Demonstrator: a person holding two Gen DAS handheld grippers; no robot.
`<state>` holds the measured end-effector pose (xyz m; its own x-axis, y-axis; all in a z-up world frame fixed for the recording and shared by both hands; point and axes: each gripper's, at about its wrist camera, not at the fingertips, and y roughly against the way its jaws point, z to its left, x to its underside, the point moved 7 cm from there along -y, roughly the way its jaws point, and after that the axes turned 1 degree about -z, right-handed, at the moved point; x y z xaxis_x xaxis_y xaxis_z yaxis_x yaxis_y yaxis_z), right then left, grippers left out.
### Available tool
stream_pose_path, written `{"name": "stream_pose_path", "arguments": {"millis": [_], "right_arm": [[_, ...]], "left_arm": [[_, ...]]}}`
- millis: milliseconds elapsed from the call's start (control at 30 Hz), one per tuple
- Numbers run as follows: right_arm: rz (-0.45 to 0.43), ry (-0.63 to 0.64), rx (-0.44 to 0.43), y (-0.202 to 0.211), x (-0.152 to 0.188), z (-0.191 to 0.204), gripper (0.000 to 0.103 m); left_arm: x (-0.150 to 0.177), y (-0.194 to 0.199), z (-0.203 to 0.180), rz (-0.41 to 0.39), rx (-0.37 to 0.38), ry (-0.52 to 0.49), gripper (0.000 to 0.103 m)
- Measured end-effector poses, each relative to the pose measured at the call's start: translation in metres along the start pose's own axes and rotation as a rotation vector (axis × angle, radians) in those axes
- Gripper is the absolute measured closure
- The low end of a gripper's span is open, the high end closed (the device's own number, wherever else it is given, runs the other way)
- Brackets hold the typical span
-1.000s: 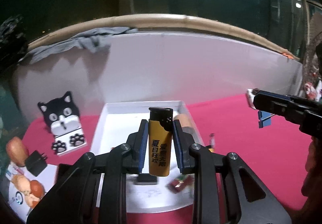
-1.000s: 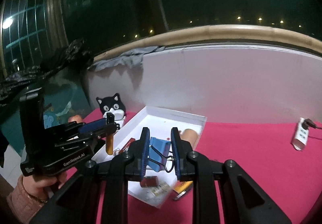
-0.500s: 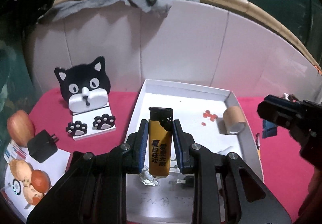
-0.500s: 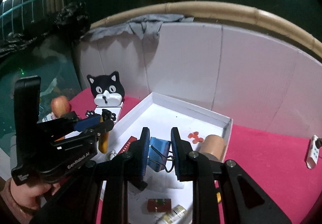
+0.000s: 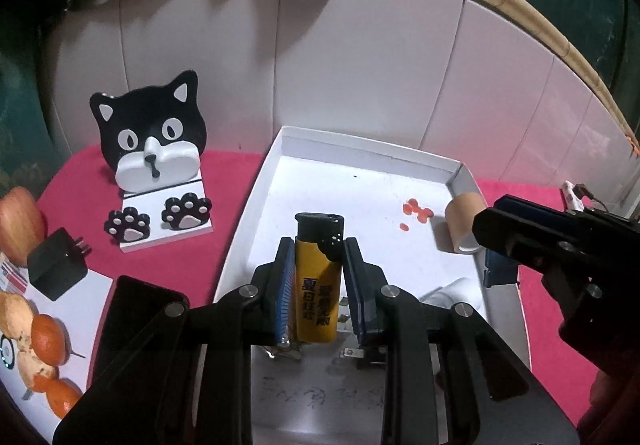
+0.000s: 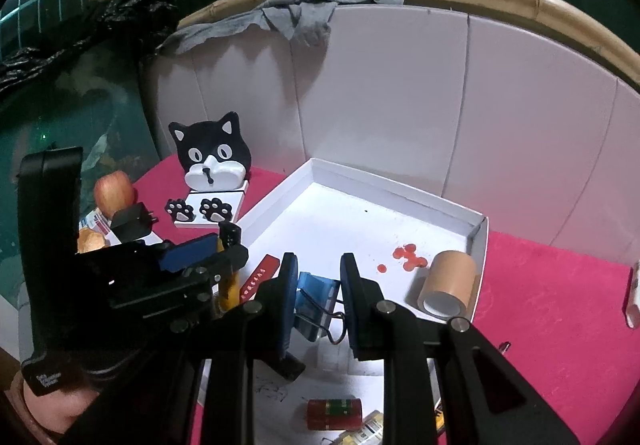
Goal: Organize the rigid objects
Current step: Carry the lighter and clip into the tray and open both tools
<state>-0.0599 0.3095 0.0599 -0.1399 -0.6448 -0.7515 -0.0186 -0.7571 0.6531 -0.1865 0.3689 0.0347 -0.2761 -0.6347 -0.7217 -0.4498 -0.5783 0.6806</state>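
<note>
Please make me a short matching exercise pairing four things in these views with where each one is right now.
Things:
1. yellow lighter
2. blue binder clip
3. tape roll
4. cat-shaped stand

Places:
A. on the red cloth, left of the white tray
B. held in the right gripper
C. lying in the tray's right corner
D. held in the left gripper

Pairs: 1-D, 2-B, 3-C, 4-A

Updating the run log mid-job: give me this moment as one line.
left gripper: shut on yellow lighter over white tray | right gripper: shut on blue binder clip over tray | tape roll in tray
</note>
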Motion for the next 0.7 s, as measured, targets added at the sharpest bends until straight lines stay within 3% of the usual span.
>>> {"name": "stream_pose_path", "arguments": {"millis": [200, 233, 267, 300, 333, 367, 533, 567, 700], "right_arm": [[-0.016, -0.022, 0.001, 0.001, -0.002, -0.003, 0.081], [-0.021, -0.029, 0.000, 0.002, -0.003, -0.003, 0.071], [-0.028, -0.043, 0.000, 0.003, -0.004, -0.005, 0.048], [-0.034, -0.057, 0.003, 0.005, -0.005, -0.007, 0.033], [-0.045, -0.073, -0.002, 0.006, -0.006, -0.010, 0.008], [-0.052, -0.082, -0.005, 0.008, -0.007, -0.011, 0.000], [-0.108, -0.130, 0.007, 0.030, -0.008, -0.035, 0.000], [-0.119, -0.143, 0.030, 0.037, -0.007, -0.047, 0.000], [-0.079, -0.184, 0.218, 0.050, 0.013, -0.114, 0.000]], "left_arm": [[-0.003, 0.002, 0.001, -0.014, 0.000, 0.015, 0.079], [-0.005, 0.002, 0.001, -0.018, 0.004, 0.018, 0.078], [-0.006, 0.003, 0.000, -0.019, 0.014, 0.021, 0.067], [-0.007, 0.004, -0.001, -0.022, 0.022, 0.025, 0.046], [-0.009, 0.005, -0.001, -0.028, 0.022, 0.028, 0.036], [-0.010, 0.006, -0.001, -0.037, 0.020, 0.031, 0.021], [-0.012, 0.017, 0.003, -0.062, 0.029, 0.054, 0.013], [-0.012, 0.021, 0.004, -0.075, 0.028, 0.058, 0.001], [-0.008, 0.041, 0.009, -0.124, 0.044, 0.084, 0.000]]}}
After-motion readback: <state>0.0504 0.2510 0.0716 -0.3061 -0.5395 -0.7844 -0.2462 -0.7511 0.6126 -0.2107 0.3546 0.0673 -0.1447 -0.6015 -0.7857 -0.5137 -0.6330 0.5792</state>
